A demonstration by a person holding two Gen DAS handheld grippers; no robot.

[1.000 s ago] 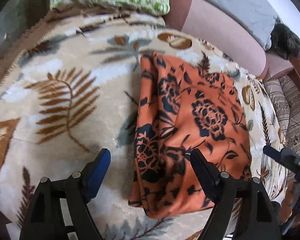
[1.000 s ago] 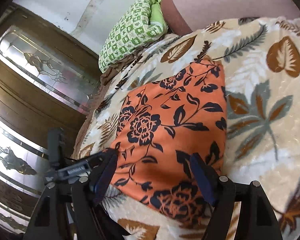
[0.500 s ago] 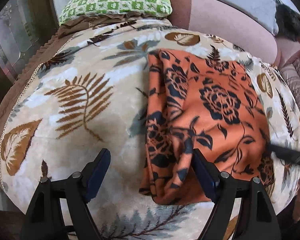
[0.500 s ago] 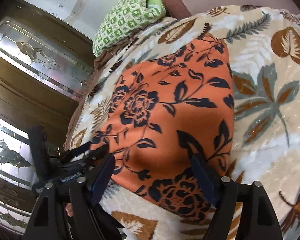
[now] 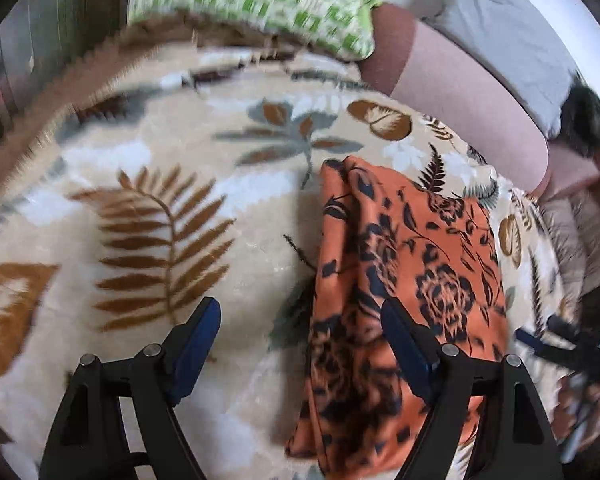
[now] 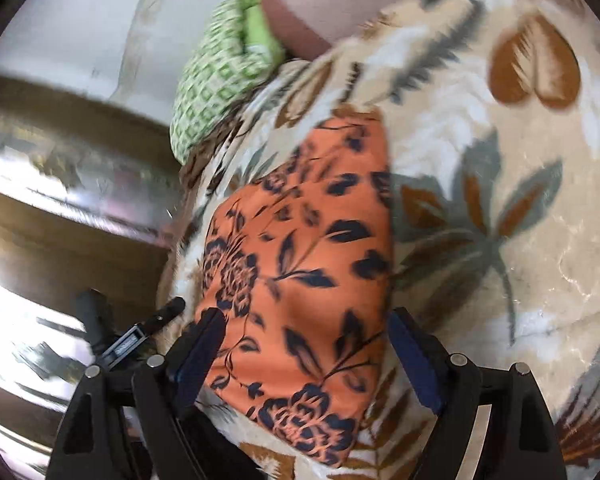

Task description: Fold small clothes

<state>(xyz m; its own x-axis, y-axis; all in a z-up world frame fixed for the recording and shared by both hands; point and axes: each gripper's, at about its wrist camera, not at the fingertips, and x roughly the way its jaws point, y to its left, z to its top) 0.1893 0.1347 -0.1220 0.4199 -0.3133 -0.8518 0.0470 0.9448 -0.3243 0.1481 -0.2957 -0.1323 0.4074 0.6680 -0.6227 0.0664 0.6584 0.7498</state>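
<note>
orange floral cloth (image 5: 404,280) lies motion-blurred, near edge hidden behind both wide-open, empty hand-held grippers (image 5: 300,344) (image 6: 304,356).

Orange floral cloth (image 6: 300,264), folded, lies mid-frame on leaf-print blanket (image 6: 500,208). R gripper (image 6: 304,356) at bottom, jaws wide apart w/ nothing between the pads. L gripper (image 6: 140,332) pokes in lower left; green checked pillow (image 6: 220,80) up top.

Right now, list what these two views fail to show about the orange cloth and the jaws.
- Orange floral cloth, left wrist view: near hem behind the gripper's right finger; layer count blurred.
- Same cloth, right wrist view: near-left edge behind the left finger.
- Right gripper, left wrist view: smeared, jaws unreadable.
</note>
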